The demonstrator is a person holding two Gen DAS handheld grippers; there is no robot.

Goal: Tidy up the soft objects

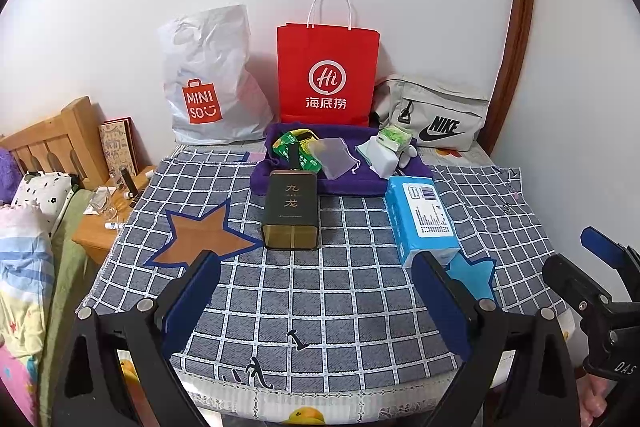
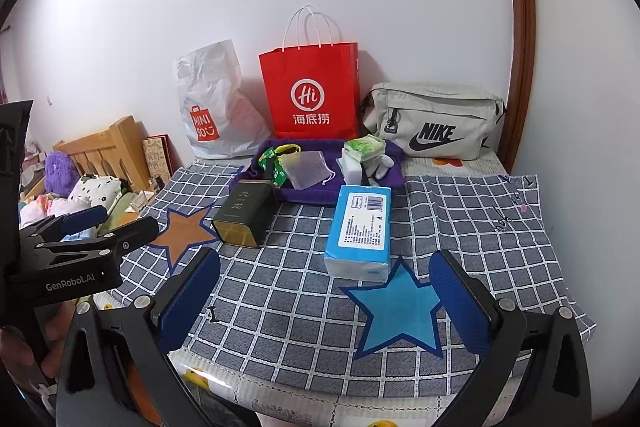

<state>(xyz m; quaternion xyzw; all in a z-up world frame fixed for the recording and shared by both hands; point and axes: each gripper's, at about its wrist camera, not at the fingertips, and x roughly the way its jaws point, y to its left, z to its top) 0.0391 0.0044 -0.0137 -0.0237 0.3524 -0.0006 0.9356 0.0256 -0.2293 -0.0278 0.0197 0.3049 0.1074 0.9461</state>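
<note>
- Left gripper [image 1: 316, 291] and right gripper [image 2: 324, 291]: both spread wide, empty, hovering over near edge of checked cloth [image 2: 480, 219].
- Blue tissue pack [image 2: 358, 231] lying mid-cloth, just beyond blue star patch [image 2: 400, 311]; dark tin [image 2: 246, 213] to its left.
- Purple towel [image 2: 312, 193] at far edge, carrying small soft items.
- Suggested: approach tissue pack across its narrow width, squeeze gently.
</note>
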